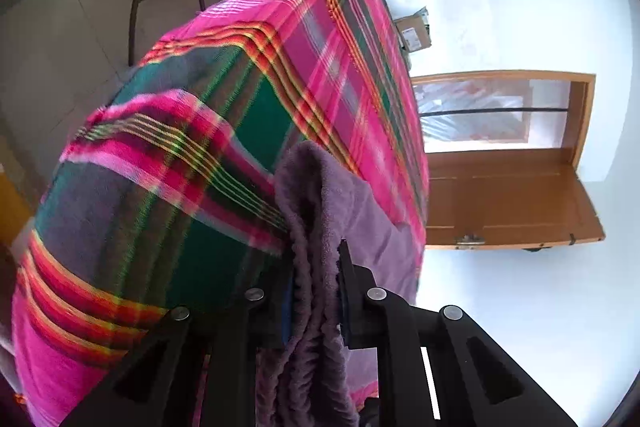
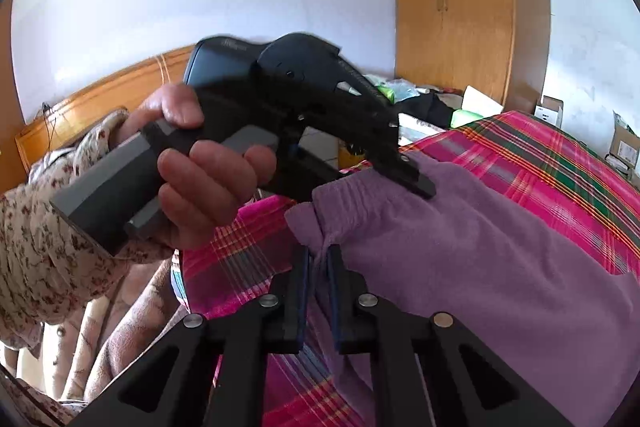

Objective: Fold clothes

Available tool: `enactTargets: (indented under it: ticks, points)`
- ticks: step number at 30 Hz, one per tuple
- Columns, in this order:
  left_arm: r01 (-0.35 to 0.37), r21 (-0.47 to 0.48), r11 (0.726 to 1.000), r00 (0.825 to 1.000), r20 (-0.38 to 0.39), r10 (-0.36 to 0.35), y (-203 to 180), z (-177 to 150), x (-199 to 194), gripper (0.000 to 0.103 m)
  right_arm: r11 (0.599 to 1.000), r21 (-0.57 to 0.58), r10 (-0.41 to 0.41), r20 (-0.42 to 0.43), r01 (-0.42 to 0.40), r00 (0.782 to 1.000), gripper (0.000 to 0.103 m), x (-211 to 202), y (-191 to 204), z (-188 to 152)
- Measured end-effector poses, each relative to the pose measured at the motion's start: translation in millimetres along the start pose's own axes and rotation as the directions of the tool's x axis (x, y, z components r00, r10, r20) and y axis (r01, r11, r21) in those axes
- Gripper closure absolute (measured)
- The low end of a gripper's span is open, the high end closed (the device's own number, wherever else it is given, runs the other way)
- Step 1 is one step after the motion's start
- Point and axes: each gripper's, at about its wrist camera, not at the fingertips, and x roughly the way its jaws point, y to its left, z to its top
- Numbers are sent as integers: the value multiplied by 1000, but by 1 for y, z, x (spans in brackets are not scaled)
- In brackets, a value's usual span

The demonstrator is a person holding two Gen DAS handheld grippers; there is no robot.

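Observation:
A purple fleece garment (image 2: 460, 247) lies on a pink, green and red plaid cloth (image 2: 540, 155). My right gripper (image 2: 318, 257) is shut on a bunched corner of its gathered waistband at the near edge. In the right wrist view a hand (image 2: 208, 179) holds my left gripper (image 2: 416, 183), whose fingers clamp the waistband further along. In the left wrist view, my left gripper (image 1: 316, 267) is shut on the ruffled purple garment (image 1: 320, 195), which hangs between the fingers over the plaid cloth (image 1: 240, 107).
A wooden door (image 1: 512, 195) and cardboard boxes (image 1: 414, 33) stand beyond the plaid surface. A wardrobe (image 2: 452, 7) and a wooden headboard (image 2: 100, 99) line the wall. A floral sleeve (image 2: 48, 267) and beige quilted clothing (image 2: 120, 327) fill the near left.

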Motion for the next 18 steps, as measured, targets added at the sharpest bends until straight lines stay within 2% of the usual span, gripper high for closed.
enactTargets:
  ticks: [6,13,15,18]
  points:
    - [-12,13,1000,1000,-5,12,9,4,-5,86,1000,-7,-7,-59,7,998,94,25,6,6]
    - [-16,33,999,1000,8,16,12,2,-10,86,1000,-4,-14,-68,14,998,94,32,6,12]
    - [-19,42,999,1000,15,19,12,0,-12,86,1000,-1,-10,-95,10,995,94,39,7,9]
    - [12,14,1000,1000,18,-12,16,-1,-11,86,1000,8,-8,-108,9,994,94,45,5,6]
